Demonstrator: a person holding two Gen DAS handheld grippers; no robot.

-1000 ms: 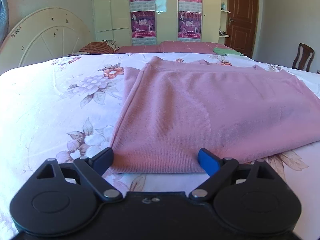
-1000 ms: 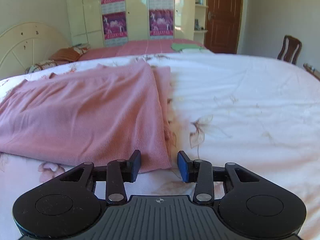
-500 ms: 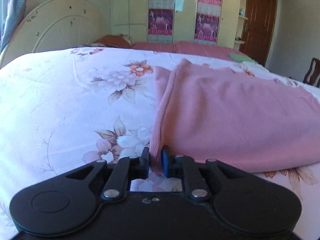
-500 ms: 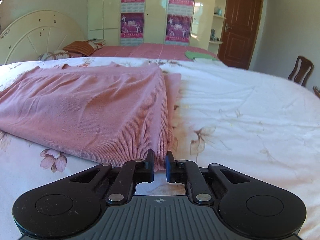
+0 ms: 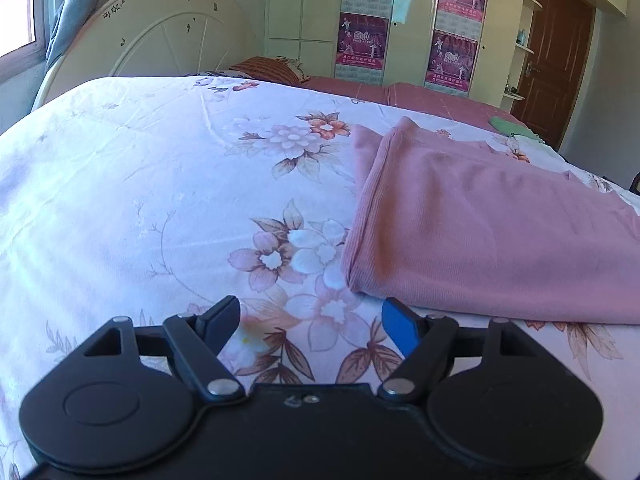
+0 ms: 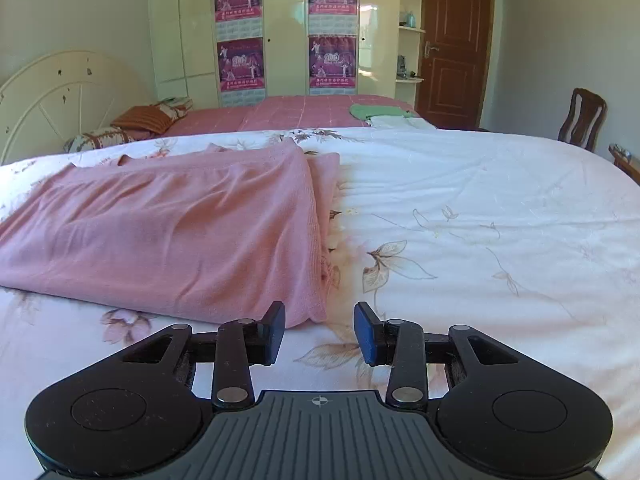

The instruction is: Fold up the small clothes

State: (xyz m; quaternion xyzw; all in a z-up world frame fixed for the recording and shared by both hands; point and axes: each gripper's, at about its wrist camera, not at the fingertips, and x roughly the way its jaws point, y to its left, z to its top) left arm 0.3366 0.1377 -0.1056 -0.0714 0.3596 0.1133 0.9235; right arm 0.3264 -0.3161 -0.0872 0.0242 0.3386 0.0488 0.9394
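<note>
Pink knit cloth (image 5: 492, 232), folded, is lying flat on the floral bedsheet (image 5: 140, 200), filling the right half of the left wrist view and the left half of the right wrist view. The left gripper (image 5: 311, 320) is opening at bottom centre over bare sheet, gripping nothing. The right gripper (image 6: 319, 330) is also opening, the cloth's near corner lying just ahead of its jaws, unpinched.

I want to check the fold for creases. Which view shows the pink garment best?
The right wrist view: the pink garment lies there nearly whole, its wrinkles and far edge visible. The left wrist view shows only its near corner and left folded edge; the rest runs off the right side of the frame.
</note>
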